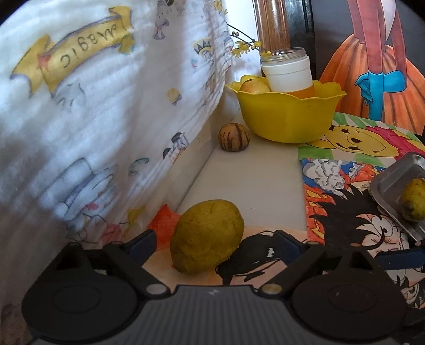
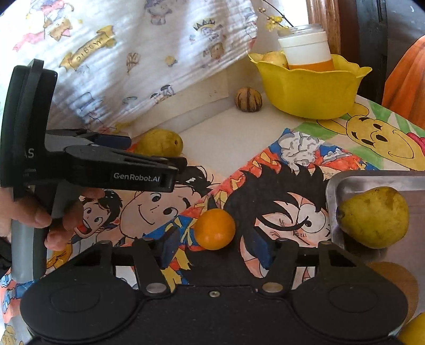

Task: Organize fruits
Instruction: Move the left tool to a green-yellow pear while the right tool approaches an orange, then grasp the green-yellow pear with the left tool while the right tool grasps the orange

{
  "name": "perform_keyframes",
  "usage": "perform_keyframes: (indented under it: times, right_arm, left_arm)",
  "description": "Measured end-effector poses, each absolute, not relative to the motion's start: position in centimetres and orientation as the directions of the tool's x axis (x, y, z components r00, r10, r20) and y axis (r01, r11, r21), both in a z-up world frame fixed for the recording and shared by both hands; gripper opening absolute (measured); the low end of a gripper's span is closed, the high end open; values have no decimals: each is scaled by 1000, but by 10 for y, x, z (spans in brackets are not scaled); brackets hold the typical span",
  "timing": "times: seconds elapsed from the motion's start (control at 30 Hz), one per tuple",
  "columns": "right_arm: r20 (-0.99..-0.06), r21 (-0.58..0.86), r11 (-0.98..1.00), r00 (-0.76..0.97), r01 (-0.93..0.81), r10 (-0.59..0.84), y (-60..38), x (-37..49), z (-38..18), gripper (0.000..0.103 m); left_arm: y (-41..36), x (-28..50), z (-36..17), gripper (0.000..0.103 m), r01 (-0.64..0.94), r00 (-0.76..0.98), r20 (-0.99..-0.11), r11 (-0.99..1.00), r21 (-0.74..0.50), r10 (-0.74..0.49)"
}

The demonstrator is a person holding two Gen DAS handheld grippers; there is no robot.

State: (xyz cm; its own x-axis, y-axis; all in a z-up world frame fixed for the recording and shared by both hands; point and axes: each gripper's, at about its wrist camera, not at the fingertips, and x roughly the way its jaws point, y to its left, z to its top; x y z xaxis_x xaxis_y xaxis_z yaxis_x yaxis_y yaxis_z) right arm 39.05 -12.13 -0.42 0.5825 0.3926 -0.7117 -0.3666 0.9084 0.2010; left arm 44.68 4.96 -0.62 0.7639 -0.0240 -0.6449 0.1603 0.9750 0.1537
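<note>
A yellow-green pear [image 1: 206, 236] lies on the cartoon-print table between the open fingers of my left gripper [image 1: 215, 240]; it also shows in the right wrist view [image 2: 160, 143], with the left gripper [image 2: 148, 156] beside it. A small orange fruit [image 2: 214, 228] lies between the open fingers of my right gripper [image 2: 212, 245]. A second pear [image 2: 373, 216] rests on the edge of a metal tray [image 2: 372, 179], also seen in the left wrist view [image 1: 413, 203]. A striped brown fruit [image 1: 233, 137] sits by the yellow bowl [image 1: 287, 116].
The yellow bowl [image 2: 310, 87] holds a white-capped jar [image 2: 305, 50] and a pale fruit [image 1: 253, 86]. A white printed cloth [image 1: 93, 106] hangs along the left. A wooden post [image 1: 271, 24] and a painted panel [image 1: 377, 66] stand at the back.
</note>
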Motion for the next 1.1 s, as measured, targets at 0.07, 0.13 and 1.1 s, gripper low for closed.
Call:
perform_keyframes:
  times: [0.07, 0.13, 1.1]
  right_arm:
    - [-710, 195, 911, 589, -363, 387, -121, 392, -4, 58]
    - [-710, 183, 917, 598, -354, 372, -120, 393, -4, 56]
    - [-707, 205, 919, 599, -336, 377, -122, 392, -4, 36]
  left_arm:
    - [49, 449, -7, 91, 159, 761, -648, 975, 153, -22]
    - [49, 450, -9, 88, 155, 759, -651, 976, 154, -18]
    - [54, 453, -10, 63, 106, 713, -702, 989, 107, -1]
